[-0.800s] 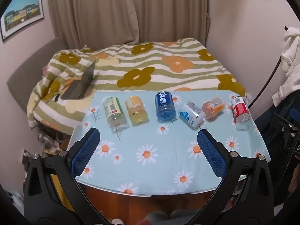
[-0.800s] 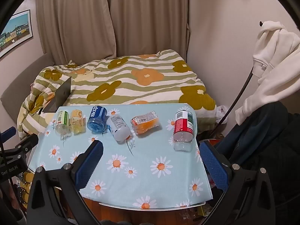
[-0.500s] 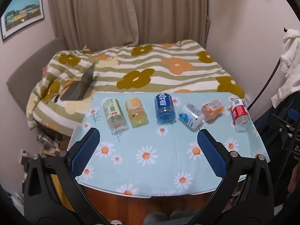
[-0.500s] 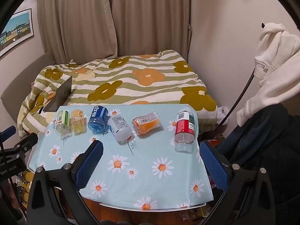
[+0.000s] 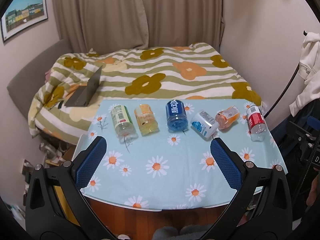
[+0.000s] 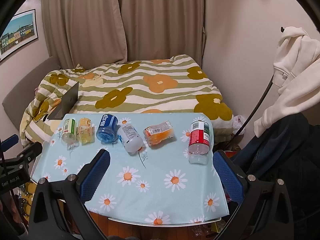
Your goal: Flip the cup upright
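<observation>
Behind the bench [image 5: 180,180] sits a big bed with a soft striped blanket with flowers [image 5: 160,74], and tall beige curtains [image 5: 140,14] hang at the top of the frame. On the bed's left side lies a grey half-open laptop [image 5: 86,94]. A light blue cloth with daisies covers the bench.

Six plastic cups made from cut bottles lie on their sides in a row across the middle of the frame. From left to right they are the green-label clear cup [image 5: 122,122], the yellow see-through cup [image 5: 145,119], the round blue cup with white letters [image 5: 176,114], the white cup with a blue mark [image 5: 204,124], the crinkly orange cup [image 5: 228,117] and the red-label clear cup [image 6: 199,140]. The white cup nearly touches the orange one.

At the bottom of the frame, the left gripper [image 5: 158,156] is wide apart and holds nothing. The right gripper [image 6: 160,168] is also wide apart and holds nothing. Both have bumpy blue pads [image 5: 91,160] on black arms.

A white hoodie [image 6: 294,60] hangs at the upper right.
</observation>
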`<move>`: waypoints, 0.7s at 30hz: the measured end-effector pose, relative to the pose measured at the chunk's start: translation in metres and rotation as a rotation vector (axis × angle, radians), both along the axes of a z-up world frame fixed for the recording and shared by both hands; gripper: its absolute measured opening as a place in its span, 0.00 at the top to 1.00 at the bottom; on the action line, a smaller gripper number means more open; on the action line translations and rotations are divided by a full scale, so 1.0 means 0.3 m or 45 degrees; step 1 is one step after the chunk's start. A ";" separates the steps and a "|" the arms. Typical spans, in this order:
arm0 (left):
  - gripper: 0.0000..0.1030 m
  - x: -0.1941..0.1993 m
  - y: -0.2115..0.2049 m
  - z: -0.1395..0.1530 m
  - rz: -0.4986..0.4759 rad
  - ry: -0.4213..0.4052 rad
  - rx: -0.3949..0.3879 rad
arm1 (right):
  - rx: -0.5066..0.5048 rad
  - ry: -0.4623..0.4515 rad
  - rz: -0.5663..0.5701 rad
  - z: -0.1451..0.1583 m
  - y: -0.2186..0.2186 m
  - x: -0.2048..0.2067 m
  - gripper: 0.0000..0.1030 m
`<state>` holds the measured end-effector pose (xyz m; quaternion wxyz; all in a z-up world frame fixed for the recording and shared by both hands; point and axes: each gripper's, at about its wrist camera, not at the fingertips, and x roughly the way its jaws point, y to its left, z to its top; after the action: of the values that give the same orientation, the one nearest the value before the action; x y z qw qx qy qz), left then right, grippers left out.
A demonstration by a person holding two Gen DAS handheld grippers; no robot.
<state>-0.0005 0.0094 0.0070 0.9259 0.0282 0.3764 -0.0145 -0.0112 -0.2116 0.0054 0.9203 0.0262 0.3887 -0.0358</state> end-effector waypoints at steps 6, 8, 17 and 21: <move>0.00 0.007 0.010 0.003 0.002 0.000 -0.002 | -0.002 -0.002 0.003 -0.001 -0.001 0.000 0.00; 0.00 0.008 0.015 0.007 0.002 0.001 -0.002 | -0.002 -0.001 0.004 -0.001 -0.001 0.001 0.00; 0.00 0.016 0.008 0.019 0.004 -0.001 0.006 | 0.003 -0.002 0.005 -0.002 -0.005 0.000 0.00; 0.00 0.015 0.002 0.012 0.007 0.001 0.004 | 0.006 -0.004 0.005 -0.003 -0.009 -0.001 0.00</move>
<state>0.0041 0.0099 0.0106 0.9258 0.0287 0.3768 -0.0114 -0.0116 -0.2142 0.0045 0.9210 0.0275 0.3873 -0.0331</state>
